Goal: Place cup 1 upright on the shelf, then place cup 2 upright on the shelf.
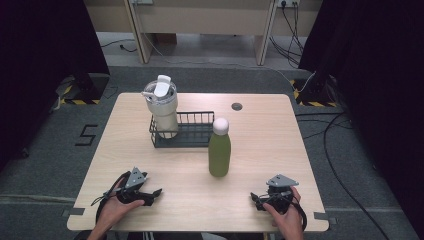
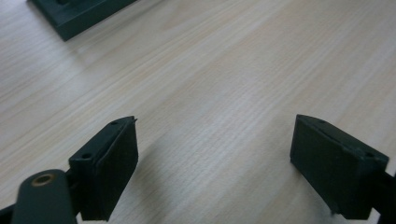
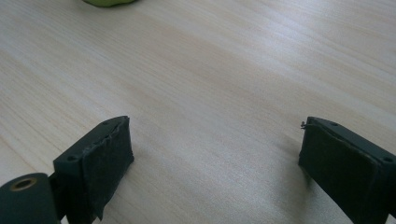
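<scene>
Room: dark curtains hang on both sides, grey carpet covers the floor, and cables trail along the right.
Table (image 1: 260, 150): light wood with rounded corners, and a small round grommet (image 1: 237, 106) sits near its far edge.
Wire basket (image 1: 192, 131): dark, lying left of centre toward the far side; one corner shows in the left gripper view (image 2: 74, 16).
Tumbler (image 1: 162, 106): cream with a white flip lid, standing upright in the basket's left end.
Green bottle (image 1: 219, 148): white cap, upright on the table just right of the basket and nearer the person; its base edges into the right gripper view (image 3: 109, 2).
Left gripper (image 1: 150, 194): held in the left hand (image 1: 116, 209) at the near left, low over bare wood, jaws spread wide with nothing between them.
Right gripper (image 1: 258, 200): held in the right hand (image 1: 286, 212) at the near right, jaws likewise spread apart and empty, well apart from the bottle.
</scene>
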A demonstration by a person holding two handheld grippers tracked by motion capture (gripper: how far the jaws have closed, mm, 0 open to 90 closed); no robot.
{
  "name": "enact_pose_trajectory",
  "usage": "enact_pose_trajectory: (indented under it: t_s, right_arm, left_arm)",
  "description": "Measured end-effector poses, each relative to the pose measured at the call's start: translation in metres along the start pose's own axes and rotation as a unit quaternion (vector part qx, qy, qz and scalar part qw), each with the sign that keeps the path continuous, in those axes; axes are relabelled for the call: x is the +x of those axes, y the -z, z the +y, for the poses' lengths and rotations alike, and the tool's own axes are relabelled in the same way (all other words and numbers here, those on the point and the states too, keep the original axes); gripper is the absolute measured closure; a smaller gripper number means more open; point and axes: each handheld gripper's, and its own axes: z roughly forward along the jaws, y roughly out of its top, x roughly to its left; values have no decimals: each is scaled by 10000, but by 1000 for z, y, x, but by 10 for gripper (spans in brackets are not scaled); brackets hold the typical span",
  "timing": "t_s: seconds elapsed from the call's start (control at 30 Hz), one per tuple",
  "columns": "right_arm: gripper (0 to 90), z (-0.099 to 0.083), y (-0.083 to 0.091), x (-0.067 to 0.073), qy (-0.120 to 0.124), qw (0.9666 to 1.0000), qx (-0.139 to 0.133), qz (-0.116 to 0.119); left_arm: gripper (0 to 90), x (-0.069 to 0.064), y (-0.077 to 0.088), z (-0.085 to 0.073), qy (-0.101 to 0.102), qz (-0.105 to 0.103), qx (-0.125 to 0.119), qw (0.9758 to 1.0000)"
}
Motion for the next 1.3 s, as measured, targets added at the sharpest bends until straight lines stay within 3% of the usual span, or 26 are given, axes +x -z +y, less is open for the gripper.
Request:
enact_pose_trajectory:
  t_s: [0.17,0.57,0.67,0.73,0.87,1.3]
  right_arm:
    - [97,0,0,0,3,10000,2,-3]
    - [91,0,0,0,0,10000,12,37]
    - [122,1,0,2,14,9999,13,151]
    - [185,1,1,3,90,9997,-100,217]
    - [163,3,3,8,58,9984,-436,353]
    - [159,20,7,22,318,9932,-1008,493]
  left_arm:
    - [146,6,-2,0,255,-239,102,9993]
    - [140,7,-2,1,267,-267,108,9992]
    - [140,7,-2,1,266,-265,108,9992]
    - [140,7,-2,1,267,-272,110,9992]
    - [140,7,-2,1,265,-267,108,9992]
    - [139,7,-2,1,265,-272,111,9992]
